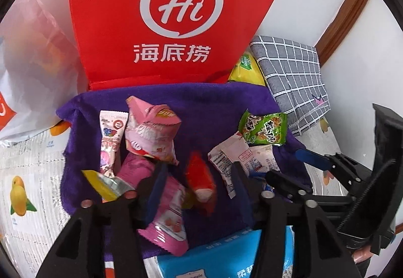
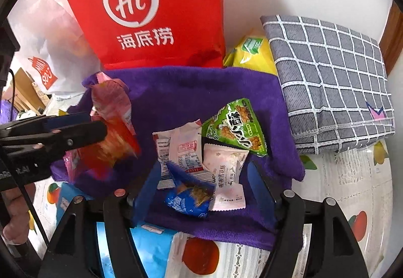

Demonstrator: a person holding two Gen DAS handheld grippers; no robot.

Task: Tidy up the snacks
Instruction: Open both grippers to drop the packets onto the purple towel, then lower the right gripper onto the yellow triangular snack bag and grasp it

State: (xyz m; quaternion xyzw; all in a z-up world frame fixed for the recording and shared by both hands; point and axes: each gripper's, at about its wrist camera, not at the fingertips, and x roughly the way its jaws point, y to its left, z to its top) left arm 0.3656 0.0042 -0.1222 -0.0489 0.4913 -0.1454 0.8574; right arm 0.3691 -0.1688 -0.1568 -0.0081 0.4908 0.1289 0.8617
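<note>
Several snack packets lie on a purple towel (image 1: pixel 201 101). My left gripper (image 1: pixel 199 187) is open, its jaws either side of a blurred red-orange packet (image 1: pixel 200 181), with pink packets (image 1: pixel 151 131) to the left. My right gripper (image 2: pixel 204 189) is open around a blue packet (image 2: pixel 189 199) and a pale pink packet (image 2: pixel 226 172). A green packet (image 2: pixel 236 126) and a white packet (image 2: pixel 181 149) lie just beyond. The left gripper (image 2: pixel 75 126) shows at the left of the right wrist view, by the red-orange packet (image 2: pixel 113 144).
A red paper bag (image 1: pixel 176 13) stands behind the towel, with a white plastic bag (image 1: pixel 32 63) at its left. A yellow packet (image 2: pixel 249 53) and a grey checked cushion (image 2: pixel 332 81) sit at the right. A blue tissue pack (image 1: pixel 226 257) lies at the near edge.
</note>
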